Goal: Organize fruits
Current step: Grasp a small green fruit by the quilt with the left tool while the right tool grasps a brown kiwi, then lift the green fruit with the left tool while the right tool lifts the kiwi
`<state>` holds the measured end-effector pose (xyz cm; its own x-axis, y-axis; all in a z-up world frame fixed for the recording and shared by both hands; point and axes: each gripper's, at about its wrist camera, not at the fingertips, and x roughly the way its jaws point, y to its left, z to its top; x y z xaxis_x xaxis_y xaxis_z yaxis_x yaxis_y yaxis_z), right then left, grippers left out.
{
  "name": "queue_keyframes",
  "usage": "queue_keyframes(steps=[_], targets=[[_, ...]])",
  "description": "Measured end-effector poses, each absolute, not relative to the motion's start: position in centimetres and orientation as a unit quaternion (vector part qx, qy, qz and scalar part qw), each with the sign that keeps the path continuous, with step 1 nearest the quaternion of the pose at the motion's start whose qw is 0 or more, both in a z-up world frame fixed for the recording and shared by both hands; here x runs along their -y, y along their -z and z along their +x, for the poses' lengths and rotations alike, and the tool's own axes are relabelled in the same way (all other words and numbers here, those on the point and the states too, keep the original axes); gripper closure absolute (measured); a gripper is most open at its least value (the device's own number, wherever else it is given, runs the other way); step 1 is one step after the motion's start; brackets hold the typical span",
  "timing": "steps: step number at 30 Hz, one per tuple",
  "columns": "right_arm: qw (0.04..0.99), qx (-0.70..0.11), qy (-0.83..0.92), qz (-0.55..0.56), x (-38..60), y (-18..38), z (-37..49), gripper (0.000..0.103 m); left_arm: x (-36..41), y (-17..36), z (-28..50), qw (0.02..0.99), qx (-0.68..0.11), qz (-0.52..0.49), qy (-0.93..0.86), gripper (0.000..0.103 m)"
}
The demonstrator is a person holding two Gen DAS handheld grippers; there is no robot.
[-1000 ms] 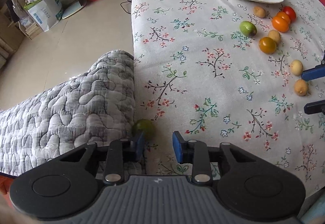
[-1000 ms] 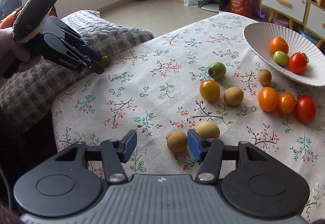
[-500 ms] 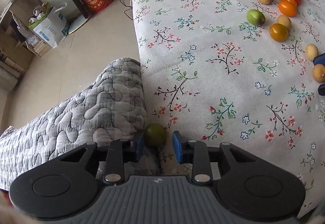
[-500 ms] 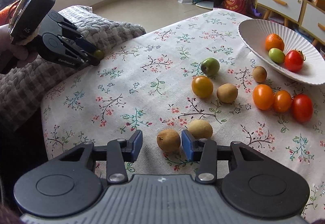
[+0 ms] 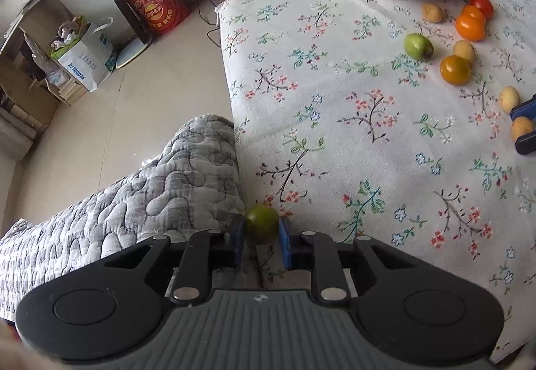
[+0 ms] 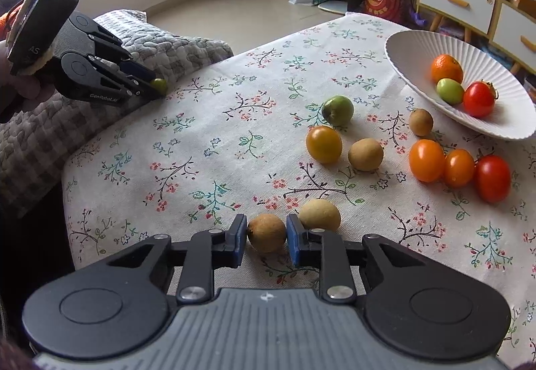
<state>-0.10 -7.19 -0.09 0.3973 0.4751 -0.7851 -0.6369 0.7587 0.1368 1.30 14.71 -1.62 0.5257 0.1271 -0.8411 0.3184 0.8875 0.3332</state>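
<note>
The small dark green fruit [image 5: 262, 224] sits at the left edge of the table, right where the floral tablecloth [image 5: 335, 142] meets the grey quilted cover [image 5: 140, 195]. The left gripper [image 5: 261, 236] now has its blue pads pressed on both sides of this fruit; a second ago the fruit lay just beyond the left pad with the jaws apart, so the gripper has come around it and clamped it. The fruit is round, olive green, dull, with a tiny stalk point on top.

At the near edge of the table, the right gripper [image 6: 267, 239] is closed on a brown round fruit [image 6: 267, 232]. Before, its jaws stood wider and the fruit was only beside the right pad; now both pads touch it. This fruit has a rough tan skin. A paler tan fruit [image 6: 320, 214] lies just beside it, behind the right pad.

Farther toward the far right corner lie a yellow-orange tomato [image 6: 324, 144], another brown fruit [image 6: 365, 154], a green fruit [image 6: 337, 110], two orange tomatoes and a red one. The white ribbed bowl [image 6: 418, 48] near that corner holds an orange fruit, a green one and a red tomato.
</note>
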Motion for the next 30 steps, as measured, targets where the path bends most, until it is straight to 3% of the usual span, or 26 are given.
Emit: queue_keyframes(steps=[30], targets=[[0.871, -0.403, -0.278, -0.039, 11.7, -2.4, 2.8, 0.080, -3.7, 2.6, 0.1, 0.840, -0.448, 0.165, 0.258, 0.083]])
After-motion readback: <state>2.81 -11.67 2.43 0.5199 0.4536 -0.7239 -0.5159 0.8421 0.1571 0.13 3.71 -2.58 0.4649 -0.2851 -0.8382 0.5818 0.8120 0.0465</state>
